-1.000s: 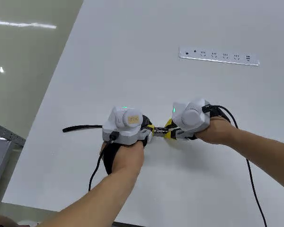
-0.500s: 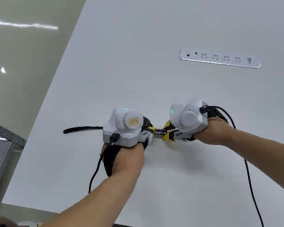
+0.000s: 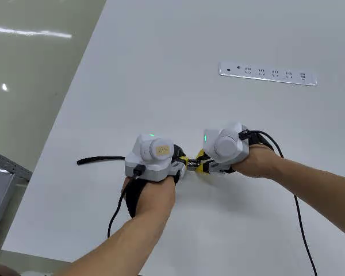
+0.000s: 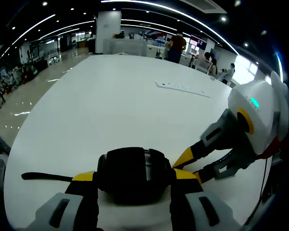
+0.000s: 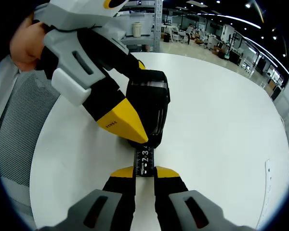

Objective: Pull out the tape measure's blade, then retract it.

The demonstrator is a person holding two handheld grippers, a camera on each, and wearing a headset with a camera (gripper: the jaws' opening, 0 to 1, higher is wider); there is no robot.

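Observation:
A black tape measure [image 4: 135,166] sits on the white table, and my left gripper [image 4: 135,178] is shut on its case with one yellow-tipped jaw on each side. Its wrist strap [image 4: 41,177] trails off to the left. A short length of the blade [image 5: 145,156], with the numbers 2 and 3 showing, runs from the case [image 5: 147,108] to my right gripper [image 5: 145,172], which is shut on the blade's end. In the head view the left gripper [image 3: 180,163] and right gripper [image 3: 202,166] nearly meet tip to tip, with only a sliver of blade [image 3: 191,164] between them.
A white power strip [image 3: 268,73] lies far back on the table [image 3: 161,69]. The table's left edge drops to the floor. A black cable [image 3: 299,218] trails from the right gripper toward the near edge. A grey mesh chair back [image 5: 19,144] stands beside the table.
The right gripper has moved left toward the left gripper, and the exposed blade between them has grown shorter. The left gripper has kept its hold on the case.

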